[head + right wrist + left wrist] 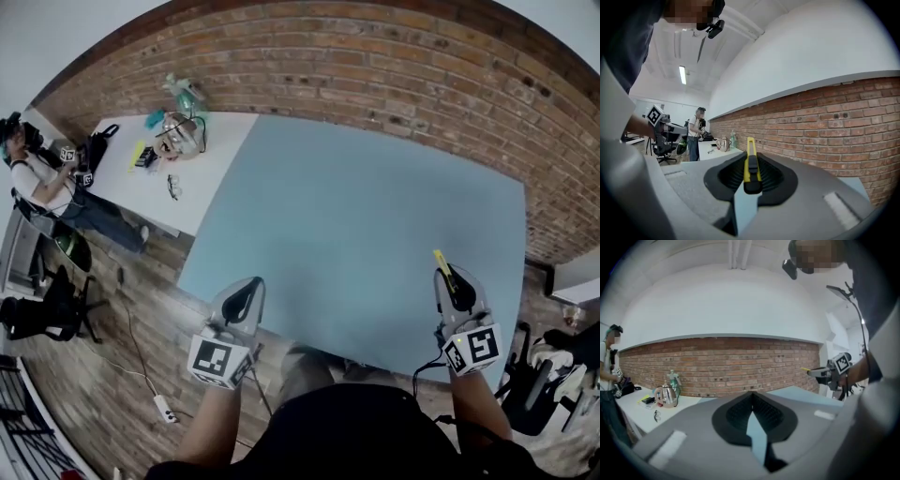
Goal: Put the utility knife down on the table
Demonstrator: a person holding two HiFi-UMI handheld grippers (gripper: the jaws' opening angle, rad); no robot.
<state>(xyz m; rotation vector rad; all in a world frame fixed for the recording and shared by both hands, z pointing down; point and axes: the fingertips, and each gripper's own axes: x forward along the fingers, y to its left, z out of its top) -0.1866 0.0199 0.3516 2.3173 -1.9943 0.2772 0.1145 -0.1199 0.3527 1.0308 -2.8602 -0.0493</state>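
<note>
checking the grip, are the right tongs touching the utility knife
Touching: the right gripper view shows the right tongs closed on the yellow utility knife.

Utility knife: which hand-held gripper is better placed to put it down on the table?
Right. The right hand-held gripper clamps the utility knife over the blue table. The left hand-held gripper holds nothing.

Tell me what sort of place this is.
Likely a lab or studio workspace: a bare brick wall, a large light-blue table, and a white side table cluttered with gear, where another person works.
</note>
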